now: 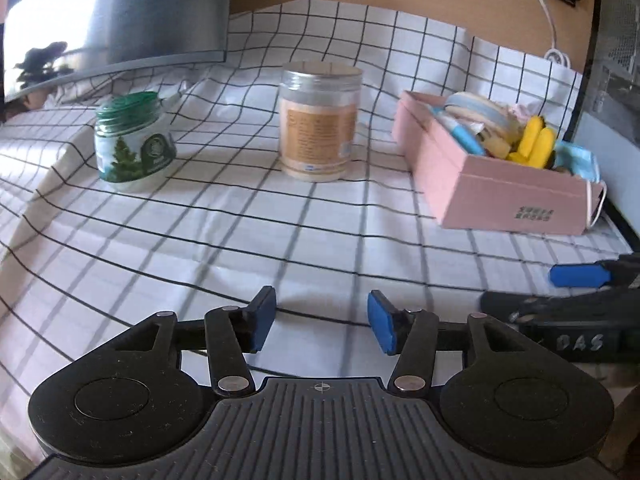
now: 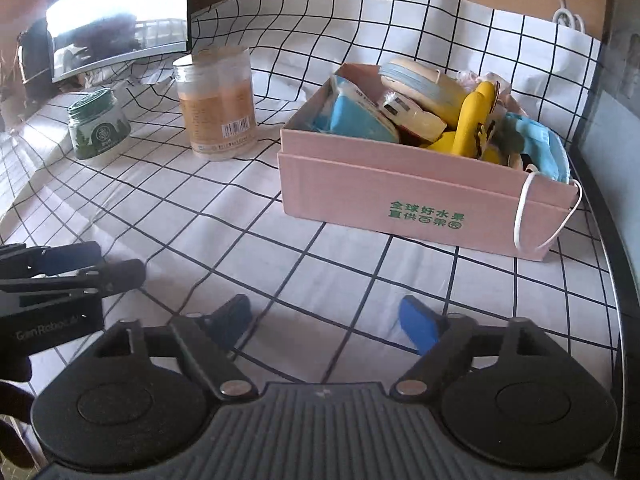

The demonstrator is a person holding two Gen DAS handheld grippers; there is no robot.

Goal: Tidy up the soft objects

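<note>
A pink cardboard box point(image 2: 404, 184) stands on the checked cloth, filled with soft things: a yellow plush point(image 2: 472, 116), a blue packet point(image 2: 356, 118), a cream pouch and a blue face mask point(image 2: 540, 148) hanging over its right corner. The box also shows in the left wrist view point(image 1: 492, 192) at the right. My left gripper point(image 1: 322, 320) is open and empty, low over the cloth. My right gripper point(image 2: 330, 322) is open and empty in front of the box. Each gripper shows at the edge of the other's view.
A green-lidded jar point(image 1: 134, 142) and a tall clear jar with an orange label point(image 1: 318, 124) stand on the cloth point(image 1: 200, 240) left of the box. A monitor point(image 1: 120, 20) stands at the back left. A white cable point(image 1: 544, 12) runs down the wall.
</note>
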